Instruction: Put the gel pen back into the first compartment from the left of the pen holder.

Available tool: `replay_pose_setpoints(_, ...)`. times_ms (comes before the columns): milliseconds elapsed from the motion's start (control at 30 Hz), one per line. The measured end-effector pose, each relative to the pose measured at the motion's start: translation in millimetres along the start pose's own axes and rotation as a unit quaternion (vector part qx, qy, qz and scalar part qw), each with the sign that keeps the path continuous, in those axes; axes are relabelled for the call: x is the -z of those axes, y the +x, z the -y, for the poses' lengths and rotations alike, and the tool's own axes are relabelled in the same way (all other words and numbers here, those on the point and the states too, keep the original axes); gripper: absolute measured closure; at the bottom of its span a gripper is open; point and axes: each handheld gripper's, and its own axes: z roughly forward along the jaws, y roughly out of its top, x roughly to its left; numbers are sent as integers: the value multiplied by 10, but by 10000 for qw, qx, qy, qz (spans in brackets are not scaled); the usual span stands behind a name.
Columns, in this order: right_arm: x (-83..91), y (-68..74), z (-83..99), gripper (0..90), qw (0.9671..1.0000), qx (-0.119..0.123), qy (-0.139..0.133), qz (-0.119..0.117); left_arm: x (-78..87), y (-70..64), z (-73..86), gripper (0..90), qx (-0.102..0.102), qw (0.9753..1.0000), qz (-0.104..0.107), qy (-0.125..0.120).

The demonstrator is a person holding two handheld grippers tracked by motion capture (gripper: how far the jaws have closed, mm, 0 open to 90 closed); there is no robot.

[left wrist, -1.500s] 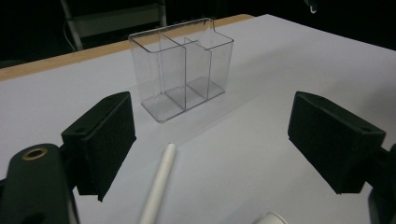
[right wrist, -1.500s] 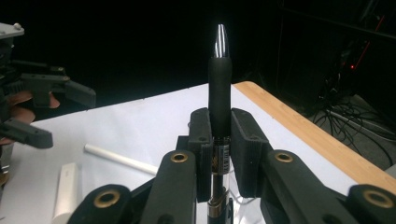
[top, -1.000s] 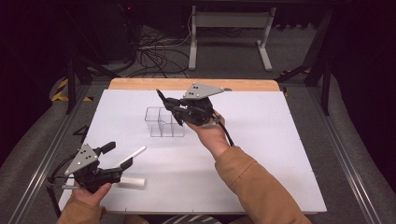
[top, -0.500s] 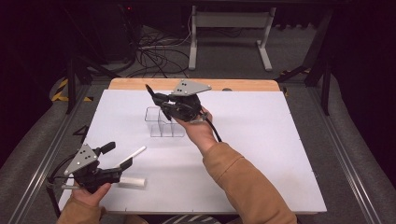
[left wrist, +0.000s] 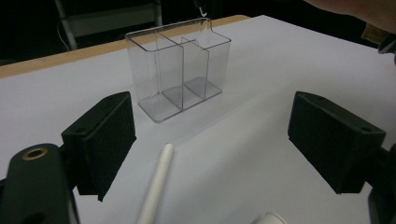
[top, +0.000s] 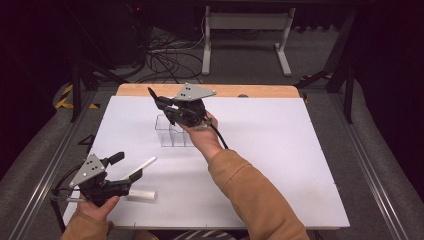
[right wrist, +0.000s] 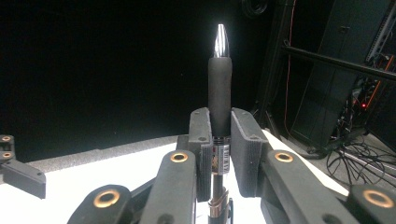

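My right gripper [top: 169, 109] hovers over the clear three-compartment organizer [top: 171, 134] at mid table, shut on a black pen [top: 155, 98] that points up and to the left. In the right gripper view the black pen [right wrist: 219, 88] with its silver tip stands clamped between the pads of the right gripper [right wrist: 219, 149]. My left gripper [top: 126, 166] rests open near the front left corner, a white pen [top: 146, 163] lying between its jaws. The left gripper [left wrist: 217, 140] view has that white pen [left wrist: 156, 186] on the table, with the empty organizer [left wrist: 180, 70] beyond.
A short white cylinder [top: 141, 195] lies by the left hand near the front edge. The white tabletop [top: 280, 150] has a wooden strip along its far edge. Cables and a stand sit on the floor beyond. A sleeved forearm crosses the table's middle.
My right gripper has carried the black pen leftward to above the organizer. The left gripper and white pen have stayed put.
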Motion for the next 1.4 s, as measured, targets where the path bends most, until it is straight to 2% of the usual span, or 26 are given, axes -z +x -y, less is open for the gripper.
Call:
replay_pose_setpoints(233,-135,-16,41,799,9999,-62,-87,5,-6,-3,5,158,44,10000,18,8)
replay_pose_setpoints(400,-206,-11,64,799,9999,-55,-74,46,0,12,4,157,-17,10000,15,23)
replay_pose_setpoints(667,-256,-34,100,799,9999,-110,-53,45,-3,10,6,157,19,10000,31,26)
replay_pose_setpoints(767,-269,-43,117,798,9998,-156,-80,34,-7,15,7,158,-24,10000,24,24)
replay_pose_setpoints(1133,-328,-22,165,798,9999,-91,-124,-6,-7,13,8,158,-13,10000,17,31)
replay_pose_setpoints(1400,-392,-8,220,797,9999,-78,-49,-47,-9,17,12,159,4,10000,23,5)
